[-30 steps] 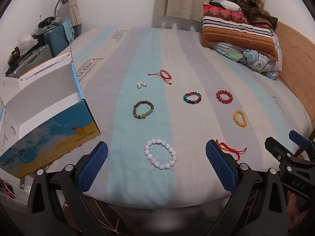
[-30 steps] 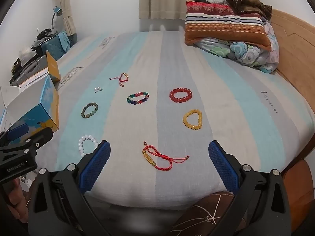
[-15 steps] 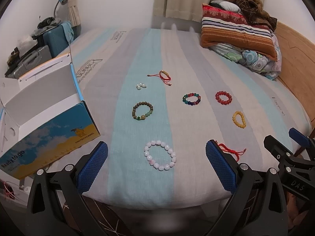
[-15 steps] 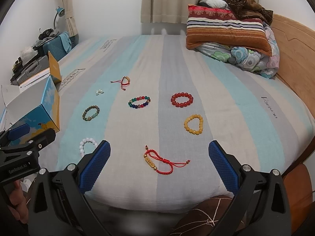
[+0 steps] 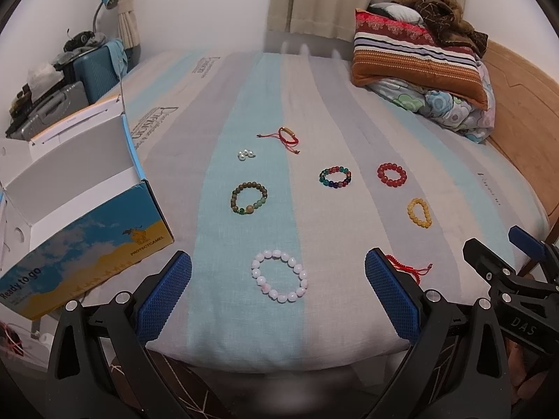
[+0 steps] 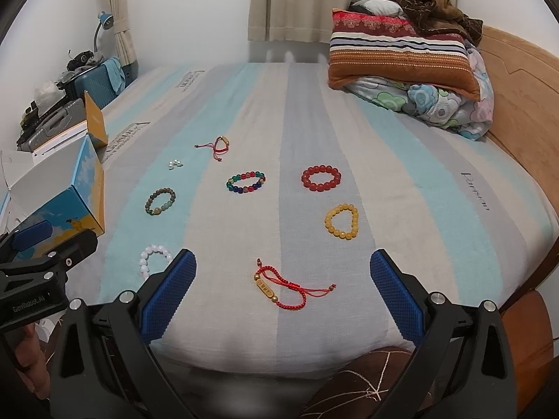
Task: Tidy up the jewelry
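Several bracelets lie spread on a striped bed. A pale pink bead bracelet [image 5: 279, 276] sits between the fingers of my open left gripper [image 5: 277, 291], just beyond the tips. A red cord bracelet [image 6: 286, 284] with a gold tag lies likewise before my open right gripper [image 6: 283, 291]. Farther off are a green-brown bracelet [image 5: 248, 198], a multicolour one [image 5: 335, 177], a red bead one [image 6: 321, 177], a yellow one [image 6: 342, 221], a second red cord bracelet [image 5: 287, 135] and a small cluster of pearls [image 5: 246, 154]. Neither gripper holds anything.
An open blue and yellow cardboard box [image 5: 75, 206] stands at the bed's left edge. Striped pillows and a folded quilt [image 6: 408, 66] are piled at the far right beside a wooden headboard [image 6: 517, 80]. Suitcases [image 5: 91, 73] stand beyond the box. The bed's near edge lies under both grippers.
Both grippers have drawn back and risen slightly, so the bracelets sit a little lower and farther in view. Nothing was grasped.
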`<act>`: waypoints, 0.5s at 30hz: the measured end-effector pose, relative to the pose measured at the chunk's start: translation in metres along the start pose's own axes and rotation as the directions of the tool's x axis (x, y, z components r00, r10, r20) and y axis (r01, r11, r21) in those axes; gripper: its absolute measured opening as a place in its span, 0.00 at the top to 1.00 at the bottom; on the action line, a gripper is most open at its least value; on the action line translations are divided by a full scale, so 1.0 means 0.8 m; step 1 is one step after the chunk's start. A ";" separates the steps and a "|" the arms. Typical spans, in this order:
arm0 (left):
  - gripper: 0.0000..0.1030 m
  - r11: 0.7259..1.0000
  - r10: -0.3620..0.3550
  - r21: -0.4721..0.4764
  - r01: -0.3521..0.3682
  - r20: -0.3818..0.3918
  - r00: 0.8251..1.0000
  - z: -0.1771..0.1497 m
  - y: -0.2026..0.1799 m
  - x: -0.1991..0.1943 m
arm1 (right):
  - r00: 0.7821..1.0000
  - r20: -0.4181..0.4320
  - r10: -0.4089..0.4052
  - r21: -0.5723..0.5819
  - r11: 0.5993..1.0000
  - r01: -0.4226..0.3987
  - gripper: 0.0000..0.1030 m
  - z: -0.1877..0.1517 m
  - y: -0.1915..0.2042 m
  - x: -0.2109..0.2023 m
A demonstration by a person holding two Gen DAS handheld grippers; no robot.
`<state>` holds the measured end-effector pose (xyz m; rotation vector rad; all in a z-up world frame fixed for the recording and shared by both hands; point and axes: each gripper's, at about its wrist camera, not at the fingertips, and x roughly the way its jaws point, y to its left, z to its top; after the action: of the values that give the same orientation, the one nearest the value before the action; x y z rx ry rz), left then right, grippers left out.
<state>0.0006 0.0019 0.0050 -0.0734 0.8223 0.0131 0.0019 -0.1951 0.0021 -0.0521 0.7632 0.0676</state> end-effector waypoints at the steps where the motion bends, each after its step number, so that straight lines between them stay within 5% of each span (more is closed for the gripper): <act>1: 0.05 1.000 0.001 0.000 -0.001 0.000 1.000 0.000 0.000 0.000 | 1.000 -0.001 0.000 -0.001 1.000 0.000 0.07 0.000 0.001 0.000; 15: 0.05 1.000 -0.021 -0.009 0.021 -0.001 1.000 -0.002 0.001 -0.003 | 1.000 -0.009 0.003 0.001 1.000 -0.003 0.07 -0.001 0.001 0.001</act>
<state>-0.0018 0.0030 0.0056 -0.0908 0.8225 -0.0030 0.0018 -0.1940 0.0006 -0.0504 0.7723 0.0696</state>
